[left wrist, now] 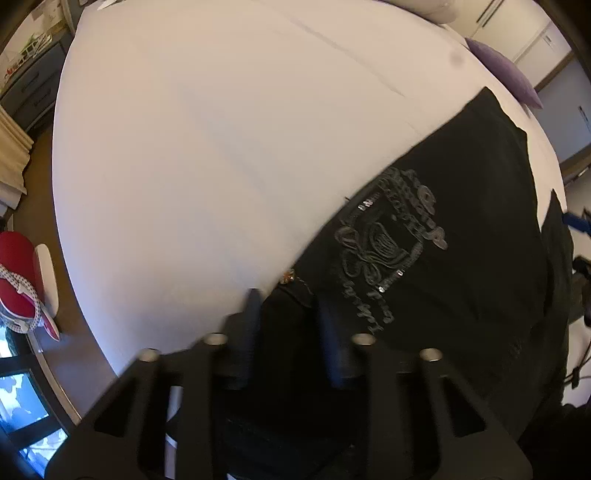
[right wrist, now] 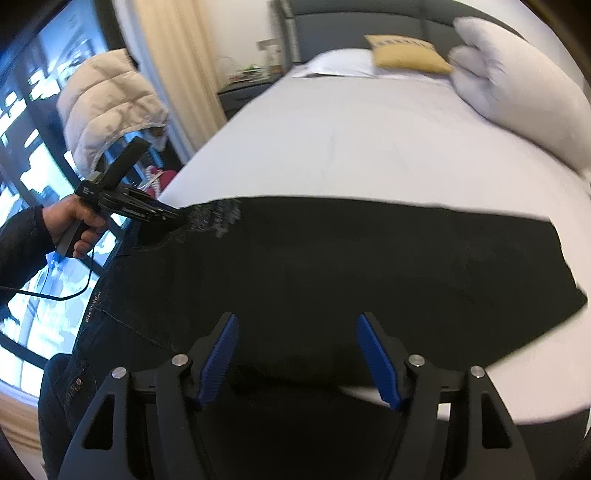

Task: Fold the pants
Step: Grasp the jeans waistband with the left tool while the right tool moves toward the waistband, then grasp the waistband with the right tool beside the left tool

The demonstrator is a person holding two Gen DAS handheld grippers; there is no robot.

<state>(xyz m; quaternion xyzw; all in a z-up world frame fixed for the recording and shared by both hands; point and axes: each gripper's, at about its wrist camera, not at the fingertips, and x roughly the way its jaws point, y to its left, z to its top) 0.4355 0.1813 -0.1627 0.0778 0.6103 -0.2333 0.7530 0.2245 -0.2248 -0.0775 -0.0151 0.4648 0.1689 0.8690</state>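
1. The place was a bedroom in a home, centred on a bed [right wrist: 369,147] made up with a white sheet.
2. At the head of the bed stood a grey padded headboard [right wrist: 332,29], with a white pillow [right wrist: 517,92] and a yellow cushion [right wrist: 406,55] before it.
3. Beside the bed hung a cream curtain [right wrist: 173,55] against a large window [right wrist: 33,110].
4. A puffy cream jacket [right wrist: 103,107] sat near the bed, by that window.
5. A grey drawer unit [left wrist: 33,88] stood off the bed's far corner.
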